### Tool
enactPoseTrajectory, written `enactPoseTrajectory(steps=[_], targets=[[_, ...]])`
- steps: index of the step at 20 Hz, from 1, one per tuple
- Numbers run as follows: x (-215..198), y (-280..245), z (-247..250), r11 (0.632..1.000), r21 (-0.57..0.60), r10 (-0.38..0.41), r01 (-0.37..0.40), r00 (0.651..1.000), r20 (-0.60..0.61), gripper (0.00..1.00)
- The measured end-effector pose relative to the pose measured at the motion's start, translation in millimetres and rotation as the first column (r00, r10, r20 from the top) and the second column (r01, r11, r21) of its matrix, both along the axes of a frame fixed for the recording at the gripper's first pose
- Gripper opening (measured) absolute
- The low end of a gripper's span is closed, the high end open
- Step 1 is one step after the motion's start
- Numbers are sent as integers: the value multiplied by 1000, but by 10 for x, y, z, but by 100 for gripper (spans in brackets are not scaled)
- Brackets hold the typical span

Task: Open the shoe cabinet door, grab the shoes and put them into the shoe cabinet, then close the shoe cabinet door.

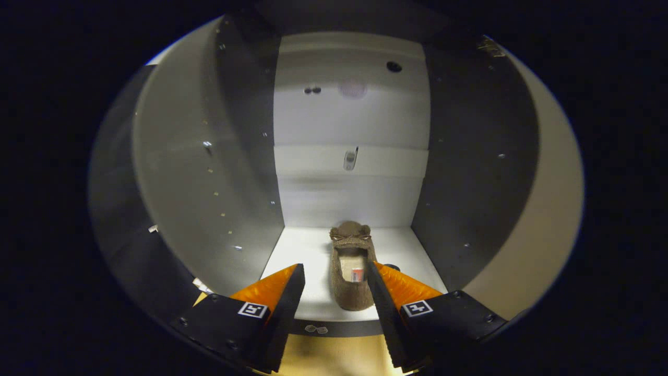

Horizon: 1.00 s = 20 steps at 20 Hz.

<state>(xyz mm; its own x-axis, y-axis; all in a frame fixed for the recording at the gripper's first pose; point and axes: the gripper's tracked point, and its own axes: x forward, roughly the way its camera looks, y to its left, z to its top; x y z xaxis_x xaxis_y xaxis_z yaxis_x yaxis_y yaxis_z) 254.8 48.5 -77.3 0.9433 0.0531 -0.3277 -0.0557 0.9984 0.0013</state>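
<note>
A brown fuzzy shoe [350,266] lies on the white floor of the shoe cabinet [313,250], toe toward the back wall and heel near the front edge. My gripper [336,271] is open. The shoe lies between the two fingers, close against the right finger [389,282], with a wide gap to the left finger [284,284]. The cabinet stands open, its white interior lit in the middle and its side walls in shadow.
The cabinet's back wall carries a horizontal rail with a small metal fitting [350,158] and a dark hole [394,66] higher up. The left side wall [209,172] and right side wall [469,172] close in on both sides. Tan floor [334,355] shows below the cabinet's front edge.
</note>
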Motion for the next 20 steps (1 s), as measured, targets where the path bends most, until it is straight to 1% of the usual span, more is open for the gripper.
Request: enactPoseTrajectory(steps=[3,5,6,8,14,16,20], targets=[[-477,-35,252,1000,22,9,-10,997,78,79],[-780,-75,394,999,44,14,-20,991,134,88],[-942,-126,468,998,52,14,-22,987,160,100],[-1234,-200,561,997,66,16,-29,980,196,99],[-2173,-431,659,991,88,75,-97,972,223,99],[-2494,-553,666,989,82,102,-124,968,228,99],[-3084,-887,811,985,53,142,-164,947,288,99]])
